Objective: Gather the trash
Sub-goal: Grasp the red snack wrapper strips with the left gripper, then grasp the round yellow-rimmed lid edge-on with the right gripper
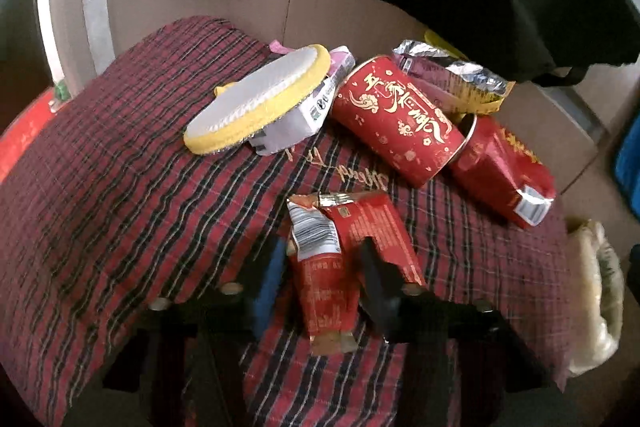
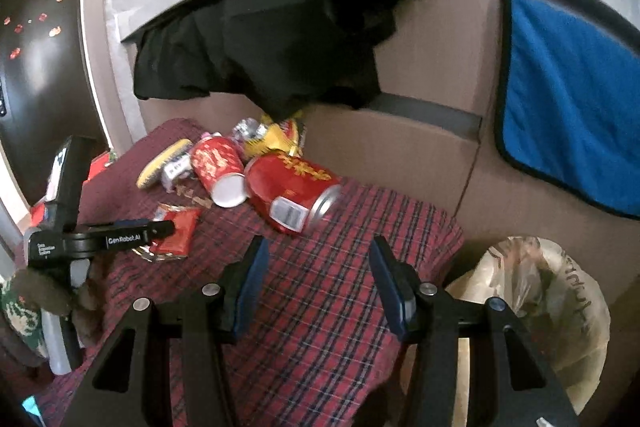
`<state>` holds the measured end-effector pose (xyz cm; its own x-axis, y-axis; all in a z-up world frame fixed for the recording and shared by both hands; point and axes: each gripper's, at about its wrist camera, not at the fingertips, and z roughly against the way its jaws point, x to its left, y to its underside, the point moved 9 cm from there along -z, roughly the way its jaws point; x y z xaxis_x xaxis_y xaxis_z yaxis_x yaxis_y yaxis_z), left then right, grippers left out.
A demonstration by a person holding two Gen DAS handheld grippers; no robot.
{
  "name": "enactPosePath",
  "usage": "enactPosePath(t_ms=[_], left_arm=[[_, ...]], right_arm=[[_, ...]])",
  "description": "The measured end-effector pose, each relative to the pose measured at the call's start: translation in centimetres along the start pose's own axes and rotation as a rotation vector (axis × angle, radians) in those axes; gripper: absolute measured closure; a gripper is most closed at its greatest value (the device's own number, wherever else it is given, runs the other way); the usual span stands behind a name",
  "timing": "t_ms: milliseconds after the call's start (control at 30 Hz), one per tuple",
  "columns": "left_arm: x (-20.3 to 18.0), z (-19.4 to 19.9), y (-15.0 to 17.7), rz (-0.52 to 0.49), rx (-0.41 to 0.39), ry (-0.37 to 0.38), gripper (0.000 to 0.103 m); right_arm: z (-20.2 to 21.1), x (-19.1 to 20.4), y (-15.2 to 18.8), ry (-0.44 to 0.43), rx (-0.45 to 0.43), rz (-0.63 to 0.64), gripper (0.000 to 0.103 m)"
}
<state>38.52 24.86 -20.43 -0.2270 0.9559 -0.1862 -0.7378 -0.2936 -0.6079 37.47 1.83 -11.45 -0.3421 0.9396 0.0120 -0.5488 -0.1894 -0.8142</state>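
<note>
Left gripper (image 1: 324, 259) had its jaws straddling a torn red wrapper (image 1: 344, 251) near the plaid cloth's (image 1: 120, 207) front edge, long axis running w/ the fingers, grip unclear; right gripper (image 2: 316, 279) gaped empty, farther off.
</note>
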Motion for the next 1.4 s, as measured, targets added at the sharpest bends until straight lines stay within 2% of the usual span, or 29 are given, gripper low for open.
enactPosePath(t_ms=[67,233,367,400,567,667,733,800,933,1000,1067,1133,1233,1300,1400], left_arm=[[0.0,0.2,0.1,0.008,-0.004,0.027,0.083],[1.8,3.9,-0.2,0.037,-0.082,0.063,0.086],[4.3,8.4,-1.1,0.044,-0.185,0.047,0.086],[5.4,9.7,-1.3,0.047,-0.212,0.033,0.086],[10.6,12.5,-1.8,0.092,-0.272,-0.002,0.086],[13.3,13.2,-1.4,0.135,-0.281,-0.002,0.086],[15.0,13.4,-1.1,0.166,-0.278,0.002,0.086],[16.1,13.5,-0.8,0.187,-0.278,0.008,0.085],[18.6,13.9,0.0,0.227,-0.281,0.009,0.085],[19.7,13.8,0.4,0.249,-0.278,0.01,0.085],[20.8,13.6,0.8,0.271,-0.271,0.012,0.085],[21.3,13.5,1.2,0.281,-0.266,0.013,0.085],[21.7,13.0,1.3,0.294,-0.254,0.02,0.085],[21.8,12.8,1.4,0.3,-0.25,0.024,0.085],[21.9,12.6,1.2,0.305,-0.249,0.028,0.085]], right_arm=[[-0.4,-0.3,0.1,-0.003,0.013,0.001,0.054],[-1.1,0.5,-0.6,-0.053,0.028,0.003,0.054],[-1.7,3.2,-1.9,-0.089,0.023,0.039,0.054],[-2.1,4.5,-2.5,-0.123,0.027,0.043,0.054],[-4.4,10.9,-5.0,-0.206,0.022,0.08,0.054],[-7.1,15.5,-5.8,-0.23,0.07,0.117,0.054],[-8.7,17.7,-5.9,-0.239,0.097,0.131,0.059],[-11.0,19.9,-6.6,-0.237,0.117,0.144,0.06],[-14.6,21.4,-7.5,-0.189,0.13,0.136,0.06],[-16.6,21.5,-7.9,-0.138,0.137,0.137,0.06],[-18.3,21.9,-7.6,-0.139,0.173,0.127,0.064],[-18.6,22.3,-7.4,-0.139,0.181,0.107,0.067],[-17.8,23.8,-7.9,-0.162,0.117,0.134,0.074],[-17.4,25.2,-8.1,-0.199,0.104,0.161,0.074],[-17.6,27.2,-7.6,-0.262,0.131,0.189,0.075]])
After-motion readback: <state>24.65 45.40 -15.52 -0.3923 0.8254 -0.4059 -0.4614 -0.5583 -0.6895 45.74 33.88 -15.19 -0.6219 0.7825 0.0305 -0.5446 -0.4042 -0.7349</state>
